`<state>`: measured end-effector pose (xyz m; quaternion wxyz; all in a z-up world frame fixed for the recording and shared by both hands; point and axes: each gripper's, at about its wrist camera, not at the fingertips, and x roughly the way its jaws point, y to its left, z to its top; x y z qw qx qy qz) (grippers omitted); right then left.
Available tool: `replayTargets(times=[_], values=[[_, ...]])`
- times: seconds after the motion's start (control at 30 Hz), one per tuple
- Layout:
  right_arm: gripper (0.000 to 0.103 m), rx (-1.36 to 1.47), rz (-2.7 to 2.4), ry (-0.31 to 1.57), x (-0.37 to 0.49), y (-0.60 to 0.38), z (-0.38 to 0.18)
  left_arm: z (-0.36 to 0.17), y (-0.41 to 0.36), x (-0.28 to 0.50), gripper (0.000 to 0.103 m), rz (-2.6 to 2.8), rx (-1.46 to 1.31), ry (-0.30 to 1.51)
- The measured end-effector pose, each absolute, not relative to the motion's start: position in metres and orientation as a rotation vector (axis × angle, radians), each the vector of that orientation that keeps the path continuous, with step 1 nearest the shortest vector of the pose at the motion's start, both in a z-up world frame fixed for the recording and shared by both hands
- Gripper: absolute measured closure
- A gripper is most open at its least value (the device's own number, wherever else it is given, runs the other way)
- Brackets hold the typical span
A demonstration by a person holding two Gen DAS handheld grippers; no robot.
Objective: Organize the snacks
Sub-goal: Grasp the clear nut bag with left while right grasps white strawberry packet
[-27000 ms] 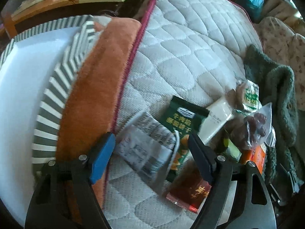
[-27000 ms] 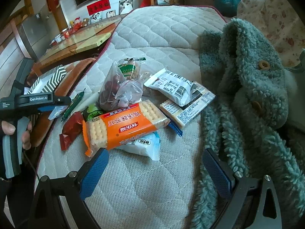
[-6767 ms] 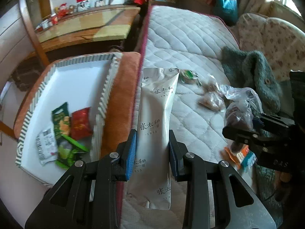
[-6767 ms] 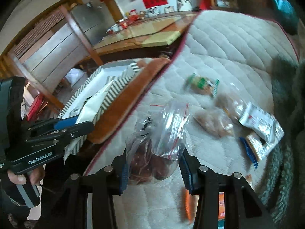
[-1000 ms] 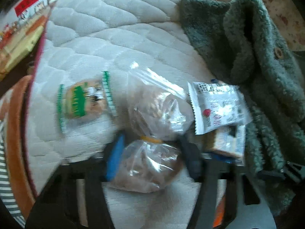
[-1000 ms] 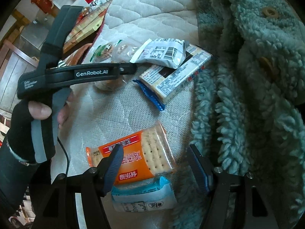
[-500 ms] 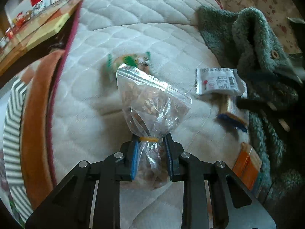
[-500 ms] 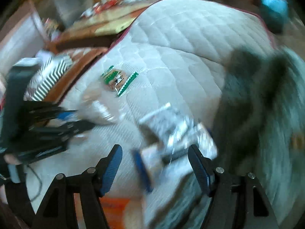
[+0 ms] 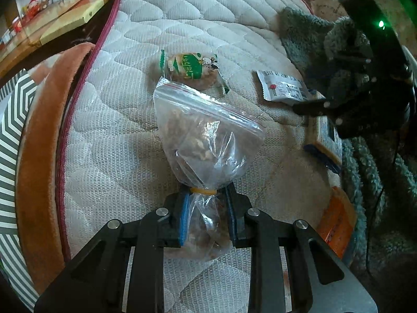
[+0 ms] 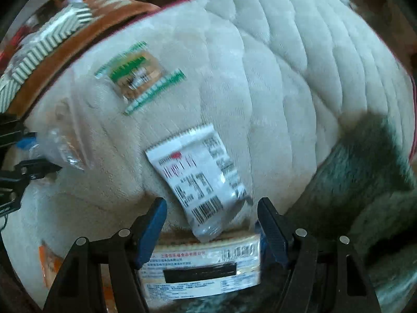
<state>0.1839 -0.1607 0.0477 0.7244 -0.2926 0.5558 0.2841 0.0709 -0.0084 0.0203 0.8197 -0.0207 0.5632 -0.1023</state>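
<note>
Quilted mattress (image 9: 208,26); left gripper (image 9: 206,217) clamps clear bag (image 9: 206,140); right gripper (image 10: 212,230) jaws opening, straddling flat packet (image 10: 200,271), seen right view only.

Black gripper (image 9: 206,217) frames, blue-padded jaws (silver screws).

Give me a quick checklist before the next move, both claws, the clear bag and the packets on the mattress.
1. Left claw shut on the clear bag, below its rubber band: ok.
2. Bag's zip seal closed: cannot tell.
3. Right claw opening over the flat cracker box, pads clear of it: ok.
4. White barcode packet overlaps the box's top edge and could get pinched along with it: not ok.
5. Green-striped snack lies apart on the mattress, out of both claws' way: ok.
6. Striped tray beside the mattress has room for the bag: cannot tell.
</note>
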Motion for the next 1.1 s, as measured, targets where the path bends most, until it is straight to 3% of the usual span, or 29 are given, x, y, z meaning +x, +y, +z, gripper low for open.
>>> replayTargets(times=[0.17,0.27,0.33,0.37,0.67,1.1], values=[[0.027,-0.769,0.702,1.213,0.197,-0.144,0.035,0.019,-0.010,0.070,0.080,-0.214,-0.030,1.195],[0.028,-0.690,0.723,1.289,0.212,-0.147,0.024,0.018,-0.011,0.072,0.080,-0.217,-0.029,1.203],[0.050,-0.556,0.770,1.305,0.217,-0.155,0.028,0.017,-0.011,0.073,0.079,-0.218,-0.028,1.204],[0.051,-0.510,0.758,1.297,0.216,-0.159,0.029,0.017,-0.011,0.073,0.079,-0.218,-0.028,1.201],[0.051,-0.327,0.676,1.149,0.159,-0.164,0.066,0.029,0.004,0.049,0.081,-0.166,-0.061,1.188],[0.051,-0.275,0.552,1.005,0.033,-0.107,0.119,0.079,0.060,-0.024,0.081,-0.055,-0.103,1.090]])
